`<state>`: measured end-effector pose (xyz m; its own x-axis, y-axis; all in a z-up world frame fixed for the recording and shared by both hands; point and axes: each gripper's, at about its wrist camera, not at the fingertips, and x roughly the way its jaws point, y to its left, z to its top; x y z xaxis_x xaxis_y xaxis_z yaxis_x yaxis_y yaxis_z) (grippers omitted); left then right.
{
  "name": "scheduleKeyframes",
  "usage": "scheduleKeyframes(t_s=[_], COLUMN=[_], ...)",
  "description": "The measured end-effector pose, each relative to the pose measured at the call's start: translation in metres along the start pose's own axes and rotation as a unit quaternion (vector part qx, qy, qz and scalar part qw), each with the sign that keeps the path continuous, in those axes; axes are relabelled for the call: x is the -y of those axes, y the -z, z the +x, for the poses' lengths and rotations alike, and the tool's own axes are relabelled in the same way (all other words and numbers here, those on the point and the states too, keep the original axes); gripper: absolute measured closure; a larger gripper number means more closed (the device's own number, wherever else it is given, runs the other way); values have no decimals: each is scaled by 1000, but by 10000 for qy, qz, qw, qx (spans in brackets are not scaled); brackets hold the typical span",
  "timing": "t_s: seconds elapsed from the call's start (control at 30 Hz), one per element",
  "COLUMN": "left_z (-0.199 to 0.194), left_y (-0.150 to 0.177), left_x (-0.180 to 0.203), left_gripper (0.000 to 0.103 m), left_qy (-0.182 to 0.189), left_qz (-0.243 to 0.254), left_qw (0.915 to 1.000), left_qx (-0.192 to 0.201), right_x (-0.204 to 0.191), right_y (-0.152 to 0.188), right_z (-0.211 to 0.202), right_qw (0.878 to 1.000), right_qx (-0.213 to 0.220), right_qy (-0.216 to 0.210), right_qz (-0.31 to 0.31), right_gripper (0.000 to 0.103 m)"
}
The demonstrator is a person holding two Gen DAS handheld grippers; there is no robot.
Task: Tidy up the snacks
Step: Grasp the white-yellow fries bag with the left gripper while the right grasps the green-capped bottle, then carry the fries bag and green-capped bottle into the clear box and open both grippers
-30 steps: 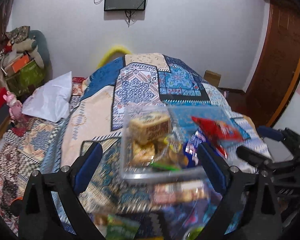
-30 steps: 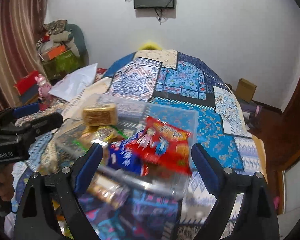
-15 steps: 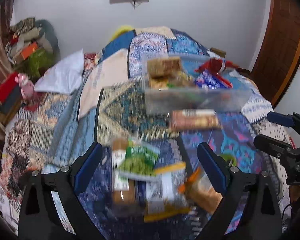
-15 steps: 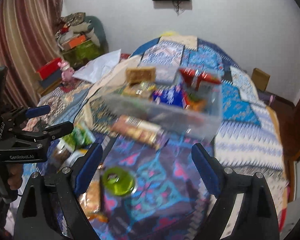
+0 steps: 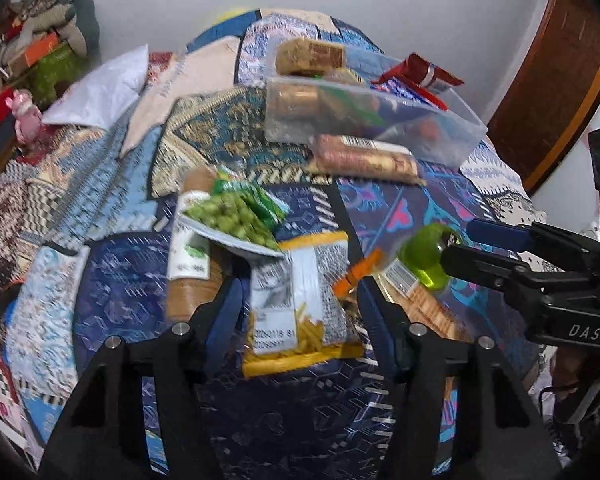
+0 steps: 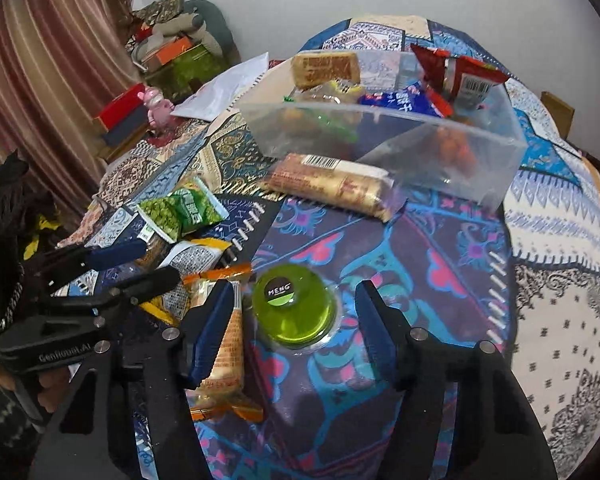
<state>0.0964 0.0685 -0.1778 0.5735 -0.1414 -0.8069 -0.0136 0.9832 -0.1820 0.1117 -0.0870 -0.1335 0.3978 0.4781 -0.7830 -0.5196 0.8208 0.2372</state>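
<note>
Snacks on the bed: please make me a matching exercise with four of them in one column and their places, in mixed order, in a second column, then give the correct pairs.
Things:
1. green jelly cup
2. yellow packet
3. red bag
4. long biscuit pack

Places:
A. standing inside the clear box
B. between the fingers of the left gripper
C. on the blanket, just in front of the box
D. between the fingers of the right gripper

Pairs: 1-D, 2-B, 3-A, 4-C

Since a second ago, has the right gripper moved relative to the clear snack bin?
Yes. The right gripper has pulled back from the clear bin, which now sits farther up the quilt, and it now straddles the green jelly cup.
</note>
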Motion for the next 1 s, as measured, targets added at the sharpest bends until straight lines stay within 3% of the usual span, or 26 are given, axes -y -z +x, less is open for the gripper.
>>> scheduleKeyframes(t_s=[0.3,0.53,0.7,0.83,1.0], left_z=[19,29,24,14,-11], left_y=[2,-3,1,-1,-16], left_x=[1,2,9,12,25], left_gripper=[42,41,58,61,61], left_qy=[42,59,-165,58,160], left_qz=[-107,-201,-45,-61,60], left_qw=[9999,9997,9998,9999,9987], left_qx=[-110,-80,39,97,481], right_x=[-3,0,8,19,28], right_y=[4,6,7,4,-1], right_z=[18,14,6,-7,-27], right_qw=[9998,9999,9999,9997,9987], right_qx=[-200,-137,-77,70,323], right_qy=[26,55,107,181,290], right_qz=[-36,-42,47,149,253], right_gripper=[58,58,59,59,59])
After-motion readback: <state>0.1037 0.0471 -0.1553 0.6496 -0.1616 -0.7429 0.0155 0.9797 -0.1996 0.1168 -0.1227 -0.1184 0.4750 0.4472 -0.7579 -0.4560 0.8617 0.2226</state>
